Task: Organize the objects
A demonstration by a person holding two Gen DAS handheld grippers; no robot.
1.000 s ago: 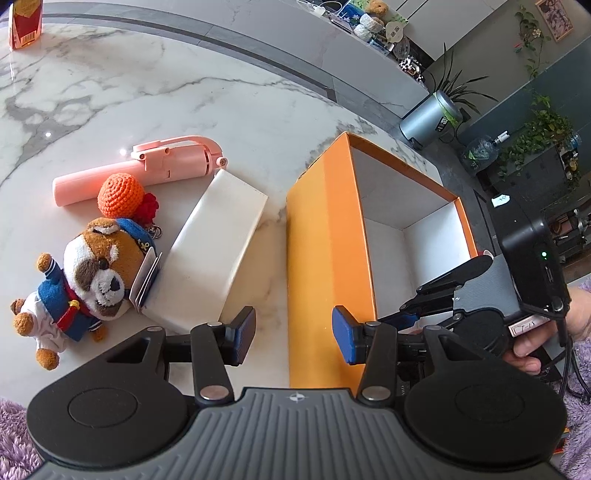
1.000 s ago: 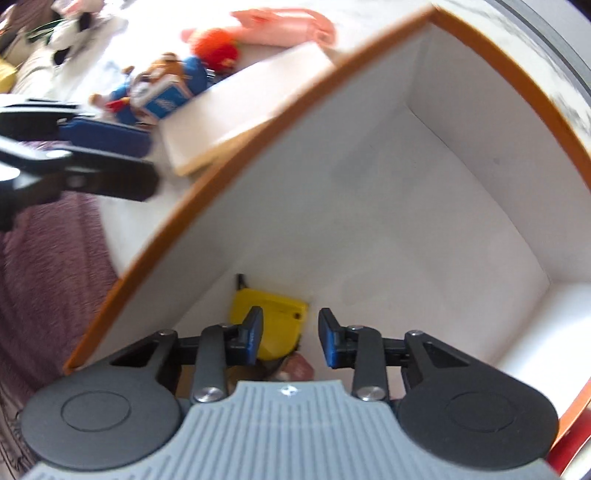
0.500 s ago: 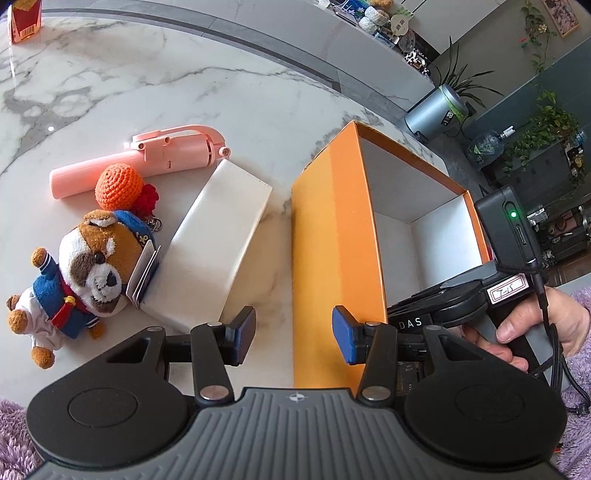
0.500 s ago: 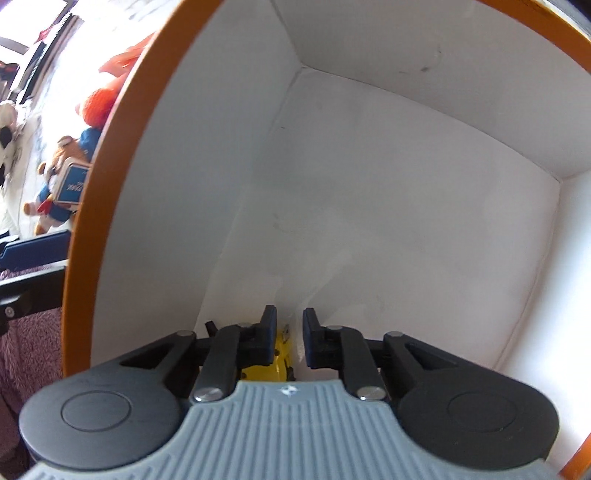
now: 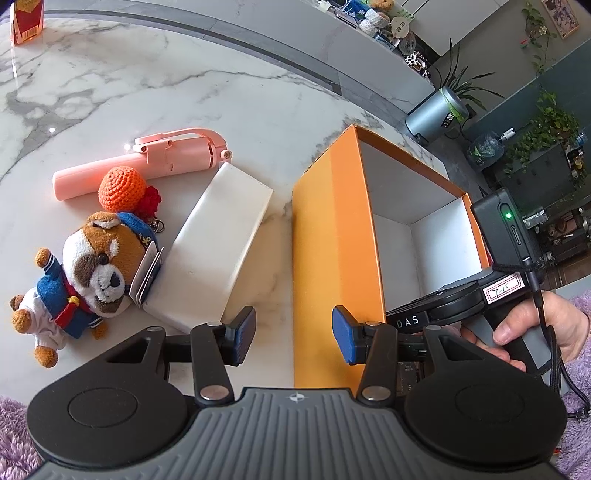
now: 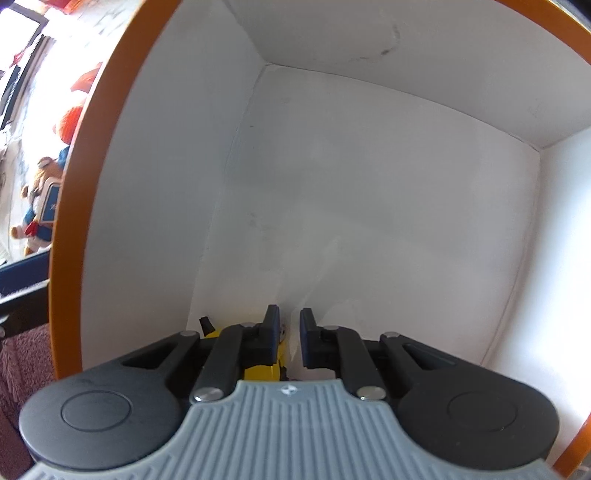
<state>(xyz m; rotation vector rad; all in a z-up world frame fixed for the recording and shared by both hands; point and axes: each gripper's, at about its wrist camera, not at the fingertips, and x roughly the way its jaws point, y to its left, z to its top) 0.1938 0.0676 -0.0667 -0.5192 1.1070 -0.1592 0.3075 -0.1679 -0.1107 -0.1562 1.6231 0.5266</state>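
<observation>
An open orange box with white inner walls stands on the marble table. My left gripper hovers open and empty before its near left corner. To its left lie a white box, a plush dog, an orange crochet ball and a pink selfie stick. My right gripper points down inside the orange box. Only a narrow gap shows between its pads, with nothing in it. A yellow object lies on the box floor, mostly hidden under the left finger.
A person's hand holds the right gripper's handle at the box's right side. A red carton stands at the far left of the table. Purple fuzzy fabric lines the near edge. Shelves and plants fill the background.
The right gripper rolled, sank deeper into the orange box, and its jaws narrowed to a slit above the yellow object. The left gripper stayed where it was.
</observation>
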